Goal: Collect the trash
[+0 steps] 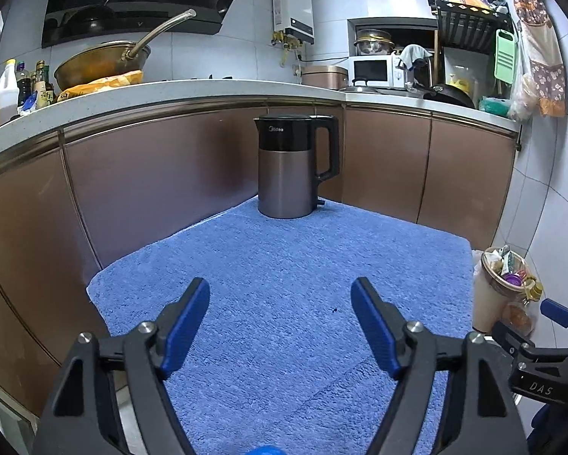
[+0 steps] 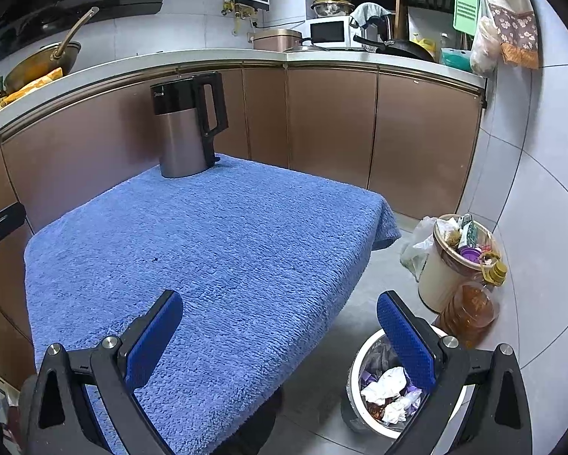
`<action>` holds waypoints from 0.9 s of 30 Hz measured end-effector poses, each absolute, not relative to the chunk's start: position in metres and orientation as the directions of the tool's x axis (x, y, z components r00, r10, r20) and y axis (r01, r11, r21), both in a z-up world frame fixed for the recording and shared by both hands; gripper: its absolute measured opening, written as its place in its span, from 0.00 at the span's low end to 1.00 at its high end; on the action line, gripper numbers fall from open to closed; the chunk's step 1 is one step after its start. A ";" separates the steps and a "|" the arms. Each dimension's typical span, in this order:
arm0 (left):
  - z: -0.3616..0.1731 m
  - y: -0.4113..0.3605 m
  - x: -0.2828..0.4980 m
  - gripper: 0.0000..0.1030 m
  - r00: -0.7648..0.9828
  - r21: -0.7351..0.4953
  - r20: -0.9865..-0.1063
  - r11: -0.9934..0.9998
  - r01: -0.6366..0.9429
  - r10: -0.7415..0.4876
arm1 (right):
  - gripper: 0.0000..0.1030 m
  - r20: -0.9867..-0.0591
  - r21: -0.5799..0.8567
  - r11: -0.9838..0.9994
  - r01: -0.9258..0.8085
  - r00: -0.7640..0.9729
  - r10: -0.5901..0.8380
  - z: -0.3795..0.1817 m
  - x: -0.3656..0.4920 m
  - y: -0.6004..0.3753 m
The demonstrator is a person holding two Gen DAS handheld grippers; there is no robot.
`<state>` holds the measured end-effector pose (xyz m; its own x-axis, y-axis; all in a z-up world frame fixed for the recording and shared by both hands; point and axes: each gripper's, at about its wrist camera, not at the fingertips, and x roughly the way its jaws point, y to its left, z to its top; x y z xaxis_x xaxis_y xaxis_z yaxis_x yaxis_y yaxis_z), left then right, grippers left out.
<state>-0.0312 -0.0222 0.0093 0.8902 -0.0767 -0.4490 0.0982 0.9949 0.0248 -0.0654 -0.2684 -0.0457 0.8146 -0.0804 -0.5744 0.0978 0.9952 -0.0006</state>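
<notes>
My left gripper [image 1: 280, 288] is open and empty above the blue towel-covered table [image 1: 284, 284]. My right gripper [image 2: 280, 303] is open and empty over the table's right edge [image 2: 227, 235]; it also shows at the right of the left wrist view [image 1: 557, 313]. A white trash bin [image 2: 382, 390] with crumpled paper and wrappers stands on the floor below the right gripper's right finger. A second, cream bin [image 2: 454, 261] full of rubbish stands further back by the wall; it also shows in the left wrist view [image 1: 500, 284]. No loose trash shows on the towel, only a small dark speck [image 1: 335, 309].
A grey and black electric kettle [image 1: 291, 167] stands at the table's far corner, also in the right wrist view [image 2: 187, 125]. Brown cabinets [image 1: 170, 174] and a cluttered countertop [image 1: 208, 89] surround the table. A bottle of amber oil [image 2: 469, 311] stands between the two bins.
</notes>
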 end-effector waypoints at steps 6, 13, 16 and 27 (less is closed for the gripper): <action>0.009 -0.022 -0.031 0.74 0.891 0.020 -0.447 0.995 0.095 -0.076 | 1.00 -0.577 -0.001 0.995 0.101 0.813 -0.083 -0.048 -0.065 -0.271; 0.010 -0.020 -0.032 0.74 0.895 0.016 -0.441 0.996 0.090 -0.074 | 1.00 -0.572 -0.013 0.995 0.102 0.815 -0.091 -0.048 -0.065 -0.270; 0.011 -0.020 -0.034 0.74 0.899 0.020 -0.433 0.996 0.087 -0.070 | 1.00 -0.571 -0.015 0.995 0.101 0.816 -0.092 -0.049 -0.066 -0.270; 0.012 -0.019 -0.035 0.74 0.901 0.022 -0.428 0.996 0.086 -0.068 | 1.00 -0.568 -0.021 0.994 0.104 0.818 -0.097 -0.047 -0.066 -0.270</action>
<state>-0.0349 -0.0192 0.0121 0.9010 -0.0684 -0.4284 0.0859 0.9961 0.0218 -0.0663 -0.2698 -0.0473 0.8176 -0.0974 -0.5675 0.1037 0.9944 -0.0213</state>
